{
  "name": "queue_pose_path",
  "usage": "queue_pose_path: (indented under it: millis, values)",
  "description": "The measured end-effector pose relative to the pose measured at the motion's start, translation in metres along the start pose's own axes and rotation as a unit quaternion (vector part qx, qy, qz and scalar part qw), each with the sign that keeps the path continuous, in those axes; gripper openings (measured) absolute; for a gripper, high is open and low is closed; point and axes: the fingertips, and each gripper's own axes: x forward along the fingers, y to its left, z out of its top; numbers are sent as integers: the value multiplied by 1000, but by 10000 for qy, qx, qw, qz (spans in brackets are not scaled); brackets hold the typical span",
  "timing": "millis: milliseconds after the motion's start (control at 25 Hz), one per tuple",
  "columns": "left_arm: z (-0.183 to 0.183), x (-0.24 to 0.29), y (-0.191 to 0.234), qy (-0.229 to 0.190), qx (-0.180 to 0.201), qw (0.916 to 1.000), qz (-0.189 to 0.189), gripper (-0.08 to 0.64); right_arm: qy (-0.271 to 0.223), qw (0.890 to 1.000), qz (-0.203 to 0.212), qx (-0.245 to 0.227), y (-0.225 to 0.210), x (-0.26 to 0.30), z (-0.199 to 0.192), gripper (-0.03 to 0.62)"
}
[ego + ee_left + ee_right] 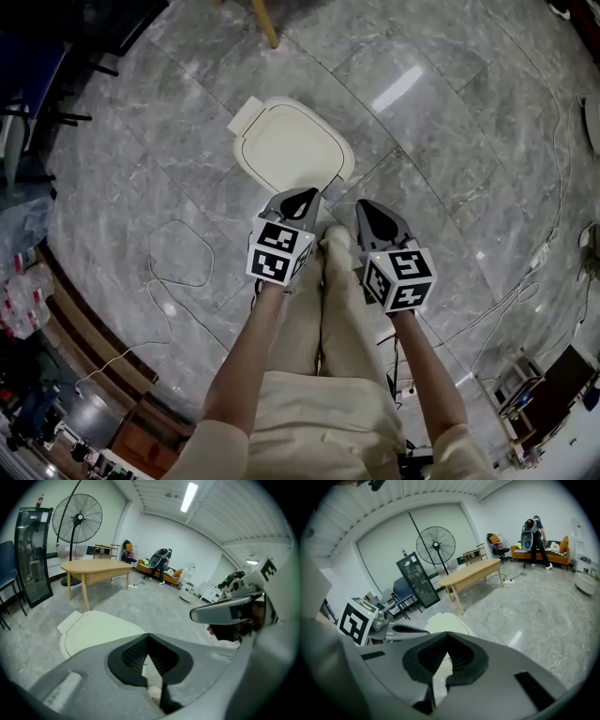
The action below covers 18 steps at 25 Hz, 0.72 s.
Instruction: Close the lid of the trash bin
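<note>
The trash bin (291,141) stands on the grey marble floor, and its cream lid lies flat and closed. It also shows low in the left gripper view as the bin (98,630) and past the jaws in the right gripper view as the bin (445,620). My left gripper (302,197) hangs just over the bin's near edge, shut with nothing in it; its jaws meet at the left gripper (148,637). Beside it, to the right of the bin, my right gripper (370,208) is shut and holds nothing, as the right gripper (447,637) shows. Neither touches the lid.
A wooden table (93,566) stands just beyond the bin, with a tall floor fan (77,513) and a black glass cabinet (33,550) behind it. A thin cable (178,253) loops over the floor left of me. My legs in beige trousers (323,309) are right below the grippers.
</note>
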Motion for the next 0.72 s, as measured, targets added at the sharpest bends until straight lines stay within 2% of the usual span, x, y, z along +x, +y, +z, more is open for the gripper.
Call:
queue_pose_path:
  millis: [240,400,720]
  values:
    - [24,-46,-23,-156,-136,9997,86,23,110,9991,149,-371,22,-35,24,5]
    - [45,-75,-31,-412,-192,9988,195,23,76,9976,292,-615,36,-51,46,5]
    - [72,-135,-59,-874,-181,9956,270,23,-88,9959,364,-818,64,-88,71,5]
